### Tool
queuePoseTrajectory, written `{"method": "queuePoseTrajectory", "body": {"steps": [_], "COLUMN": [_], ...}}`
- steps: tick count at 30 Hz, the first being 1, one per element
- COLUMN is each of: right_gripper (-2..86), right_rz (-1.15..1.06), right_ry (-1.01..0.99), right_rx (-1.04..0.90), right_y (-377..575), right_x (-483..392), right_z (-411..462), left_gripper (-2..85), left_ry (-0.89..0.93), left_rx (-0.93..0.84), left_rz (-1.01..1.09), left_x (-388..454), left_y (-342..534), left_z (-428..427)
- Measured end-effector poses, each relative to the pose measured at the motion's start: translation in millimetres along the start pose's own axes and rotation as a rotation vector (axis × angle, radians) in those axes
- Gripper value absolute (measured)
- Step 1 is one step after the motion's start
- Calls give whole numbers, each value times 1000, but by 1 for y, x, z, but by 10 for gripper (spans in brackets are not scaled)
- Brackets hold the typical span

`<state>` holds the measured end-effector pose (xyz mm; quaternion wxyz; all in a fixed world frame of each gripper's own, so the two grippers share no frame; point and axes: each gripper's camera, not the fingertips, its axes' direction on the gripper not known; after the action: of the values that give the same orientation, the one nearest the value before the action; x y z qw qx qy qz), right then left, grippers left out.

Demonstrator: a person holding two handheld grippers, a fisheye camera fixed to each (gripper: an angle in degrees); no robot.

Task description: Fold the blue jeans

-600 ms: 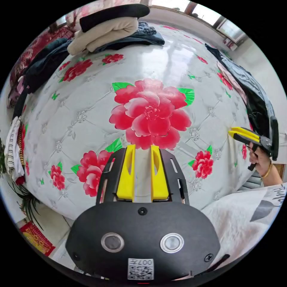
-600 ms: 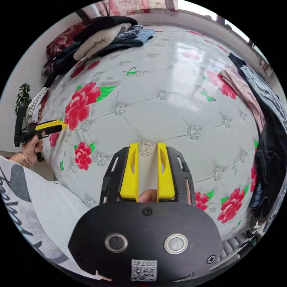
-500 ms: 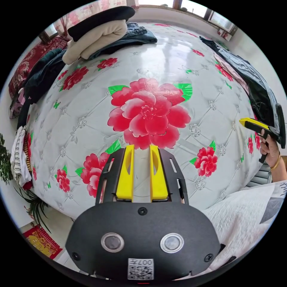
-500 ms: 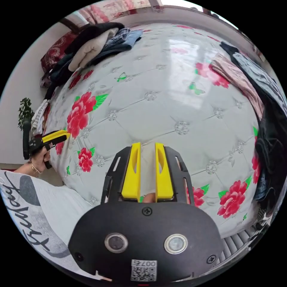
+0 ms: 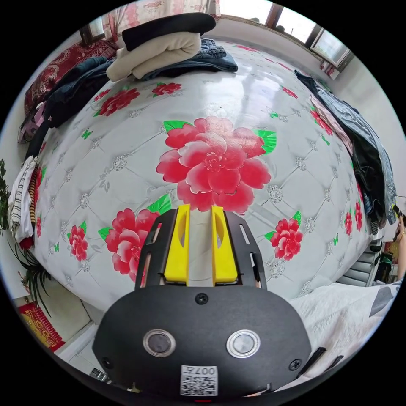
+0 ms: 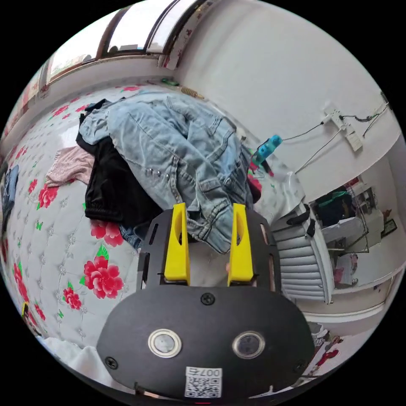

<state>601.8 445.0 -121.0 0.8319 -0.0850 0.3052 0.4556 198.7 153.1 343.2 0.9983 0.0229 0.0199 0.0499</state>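
Observation:
The blue jeans (image 6: 169,139) are light denim, crumpled on top of a clothes pile at the edge of a flowered mattress (image 6: 55,237). My right gripper (image 6: 208,207) is open right at the denim's lower edge. A fold of it hangs down between the two yellow jaws, and I cannot tell if they touch it. In the left gripper view the same denim (image 5: 351,118) lies along the far right of the mattress (image 5: 127,139). My left gripper (image 5: 201,208) hovers over the big red flower print, its jaws a narrow gap apart with nothing between them.
A black garment (image 6: 110,182) and a pink one (image 6: 69,165) lie under the jeans. A folded stack (image 5: 165,46) sits at the mattress's far end, with dark clothes (image 5: 72,89) at the left edge. A radiator (image 6: 300,262) and wall stand beyond the pile.
The right gripper has swung from the middle of the mattress to the clothes pile, and its jaws have opened wider. In the left gripper view it has slid out to the right edge.

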Motion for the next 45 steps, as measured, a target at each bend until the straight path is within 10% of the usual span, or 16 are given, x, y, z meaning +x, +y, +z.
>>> {"method": "queuePoseTrajectory", "body": {"steps": [11,19,25,35,41,45], "right_gripper": [9,3,2,-3,-3,-2], "right_rz": [-580,-976,-1439,-760,-490,-399], "right_ry": [28,-1123,-1057,-1127,-1050,-1008], "right_rx": [234,199,-12,60,113,136], "right_y": [106,209,301,221,211,215], "right_x": [-205,-320,-413,-259,-142,-92], "right_z": [-83,-197,-201,-126,-92,-81], "left_gripper": [53,61,62,82,135,137], "left_ry": [293,434,366,221,413,87], "left_rx": [50,174,309,398,118,-113], "left_rz": [107,196,33,498,1087,1333], "left_x": [-9,-32,-115,-46,135,226], "left_y": [36,65,92,94,84,98], "left_z": [-11,-44,-78,-111,-42,43]}}
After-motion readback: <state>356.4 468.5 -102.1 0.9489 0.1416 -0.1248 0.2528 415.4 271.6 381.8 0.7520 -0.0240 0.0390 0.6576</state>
